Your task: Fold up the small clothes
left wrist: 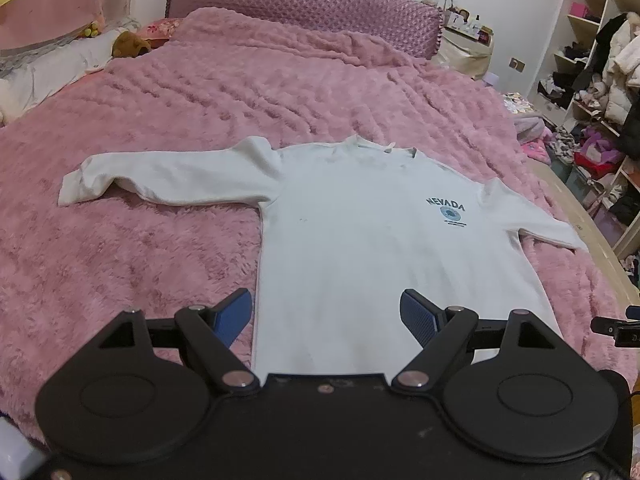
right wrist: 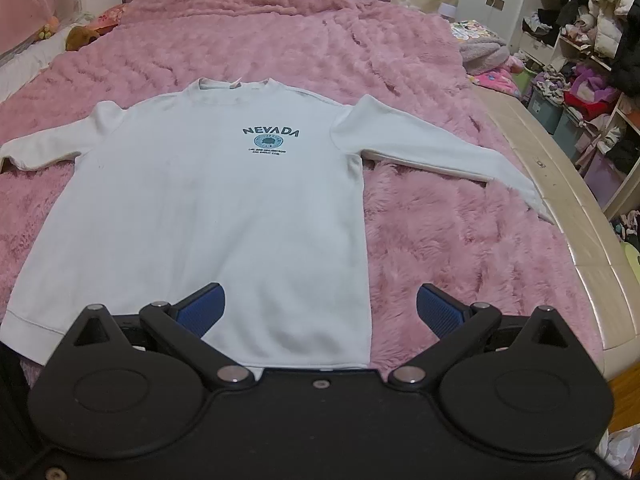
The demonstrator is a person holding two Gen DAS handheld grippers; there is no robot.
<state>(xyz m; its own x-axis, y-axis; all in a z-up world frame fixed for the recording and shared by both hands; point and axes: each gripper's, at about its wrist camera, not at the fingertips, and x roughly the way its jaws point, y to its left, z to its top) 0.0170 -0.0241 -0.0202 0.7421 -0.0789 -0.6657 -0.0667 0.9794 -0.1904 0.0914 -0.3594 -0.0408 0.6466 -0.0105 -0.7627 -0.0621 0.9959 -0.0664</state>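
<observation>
A white long-sleeved sweatshirt (left wrist: 352,232) with a dark "NEVADA" print lies flat, face up, on the pink fluffy blanket (left wrist: 140,248), both sleeves spread sideways. In the right wrist view the same sweatshirt (right wrist: 208,208) fills the middle, collar at the far end. My left gripper (left wrist: 326,316) hovers open over the hem's left part, blue pads wide apart, holding nothing. My right gripper (right wrist: 320,310) is open above the hem's right corner, one pad over cloth, the other over the blanket (right wrist: 460,240).
A purple padded headboard (left wrist: 304,4) and stuffed toys (left wrist: 130,44) are at the bed's far end. The bed's wooden edge (right wrist: 560,208) runs along the right. Beyond it stand shelves (left wrist: 596,92) crammed with clothes and bins.
</observation>
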